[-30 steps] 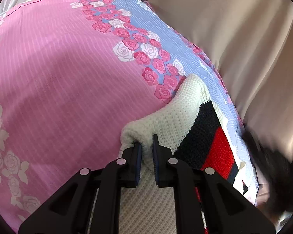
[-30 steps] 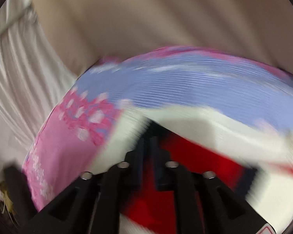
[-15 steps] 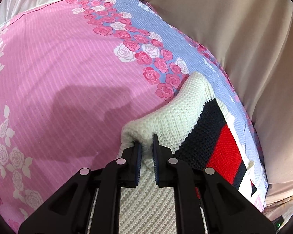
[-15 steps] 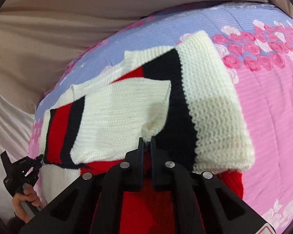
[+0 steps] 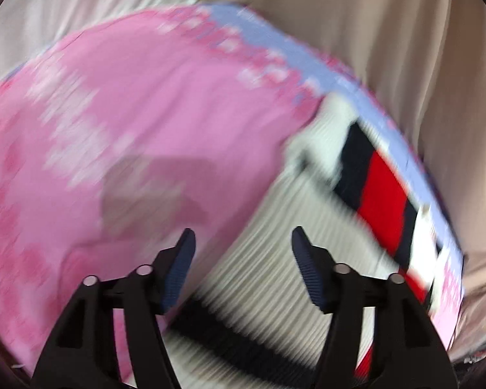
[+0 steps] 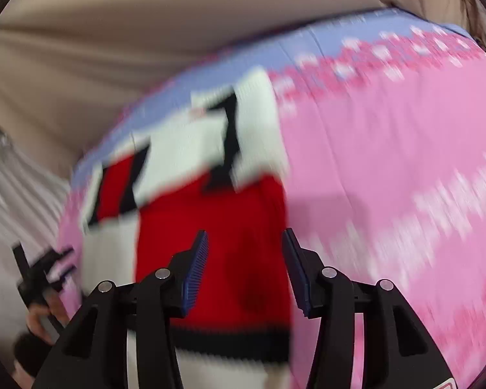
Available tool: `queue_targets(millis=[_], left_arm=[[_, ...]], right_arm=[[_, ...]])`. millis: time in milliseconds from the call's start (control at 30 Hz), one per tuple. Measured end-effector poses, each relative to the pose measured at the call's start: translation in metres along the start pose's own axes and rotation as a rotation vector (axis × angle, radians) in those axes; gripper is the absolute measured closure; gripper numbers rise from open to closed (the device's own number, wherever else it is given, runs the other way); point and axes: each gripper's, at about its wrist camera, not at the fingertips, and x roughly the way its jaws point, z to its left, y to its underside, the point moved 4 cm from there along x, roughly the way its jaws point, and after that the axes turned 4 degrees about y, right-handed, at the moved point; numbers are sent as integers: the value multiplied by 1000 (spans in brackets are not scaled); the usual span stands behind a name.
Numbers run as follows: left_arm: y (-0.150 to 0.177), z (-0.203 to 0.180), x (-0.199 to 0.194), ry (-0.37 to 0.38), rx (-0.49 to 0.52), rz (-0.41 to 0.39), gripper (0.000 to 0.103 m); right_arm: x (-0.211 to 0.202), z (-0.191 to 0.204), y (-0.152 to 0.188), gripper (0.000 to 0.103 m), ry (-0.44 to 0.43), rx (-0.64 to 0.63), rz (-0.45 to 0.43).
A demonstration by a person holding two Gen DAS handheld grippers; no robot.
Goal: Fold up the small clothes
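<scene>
A knitted sweater in cream, black and red (image 5: 275,227) lies folded on a pink and lilac rose-print sheet (image 5: 129,113). My left gripper (image 5: 243,243) is open and empty, just above the sweater's cream part. In the right wrist view the sweater (image 6: 217,214) shows its red panel below the cream and black sleeves. My right gripper (image 6: 244,243) is open and empty over the red panel. Both views are blurred by motion.
Beige curtain fabric (image 5: 405,48) hangs behind the bed. The other hand-held gripper and a hand (image 6: 39,282) show at the left edge of the right wrist view. The pink sheet (image 6: 388,178) stretches to the right of the sweater.
Both grippers were shut on sweater cloth and are open now, having let it go. The sweater lies flatter, and both cameras have pulled back from it.
</scene>
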Motion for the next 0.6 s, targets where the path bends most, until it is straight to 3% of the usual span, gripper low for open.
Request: queue_targets(millis=[67,100,133,200,233,300,400,433,467,500,533,600], left_arm=[[32,33,-11,8,-36,74,41],[48,43,-26,55,-25,61,37],[59,48,-33,21,-14,78,34],[81,52,-46,26,0,123,33],[89,53,-49,32,-9,143,31],[103,52,-53,47,-20,166,26],[115,48,-55,22,-1,129,28],[117,47,-56,-12,3,117,32],[118,47,-57,-29,-2,109,54],[119,47,-58,-22,-20,111,81],[121,50,-57,-7,-61,133,92],[122,55,-64,1,-128,140,93]], right_arm=[[-6,-10,56,54,32,2,80],[-6,-13,77,53,30,14,116],[-4,-12,103,53,34,32,158],[-1,-7,131,50,24,53,193],[-6,1,137,41,26,24,152],[0,18,140,40,-22,-46,171],[9,31,130,39,-39,-149,157],[11,31,125,45,-54,-152,154],[13,30,116,56,-77,-145,154],[15,26,112,93,-84,-138,164],[17,21,107,94,-91,-127,170],[5,9,97,96,-110,-106,119]])
